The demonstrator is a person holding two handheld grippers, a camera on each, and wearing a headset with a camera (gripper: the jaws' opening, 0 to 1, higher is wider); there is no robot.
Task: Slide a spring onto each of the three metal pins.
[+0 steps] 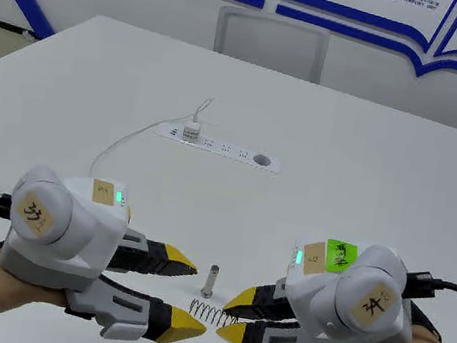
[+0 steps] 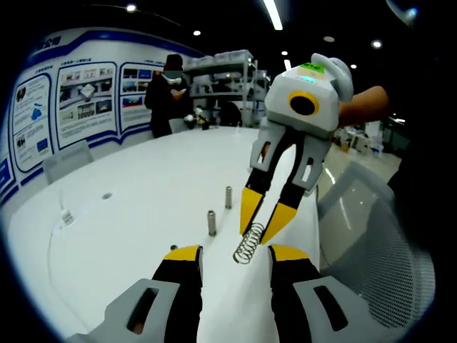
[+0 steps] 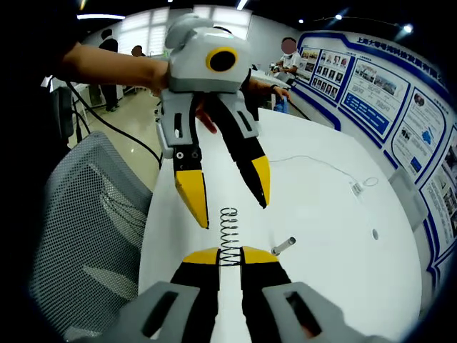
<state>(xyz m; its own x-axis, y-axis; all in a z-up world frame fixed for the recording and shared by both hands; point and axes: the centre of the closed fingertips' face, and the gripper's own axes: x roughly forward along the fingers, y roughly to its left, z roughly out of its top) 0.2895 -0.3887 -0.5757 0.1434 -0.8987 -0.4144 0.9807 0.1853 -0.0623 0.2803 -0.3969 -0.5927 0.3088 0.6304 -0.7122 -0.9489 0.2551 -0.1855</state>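
A small steel spring (image 1: 210, 312) lies level just above the white table (image 1: 340, 180), near its front edge. My right gripper (image 1: 233, 316) is shut on one end of the spring (image 3: 228, 239), pinched between its yellow tips (image 3: 230, 256). My left gripper (image 1: 185, 295) faces it from the left, open, with its tips on either side of the spring's free end (image 2: 248, 243) and apart from it. One upright metal pin (image 1: 210, 280) stands just behind the spring. The left gripper view holds two pins (image 2: 212, 223) (image 2: 228, 196) standing a little apart.
A white power strip (image 1: 219, 146) with a plugged-in cable lies mid-table. A grey chair (image 1: 270, 43) stands at the far edge, and a mesh chair (image 3: 93, 236) sits by the near edge. People stand in the background (image 2: 171, 93).
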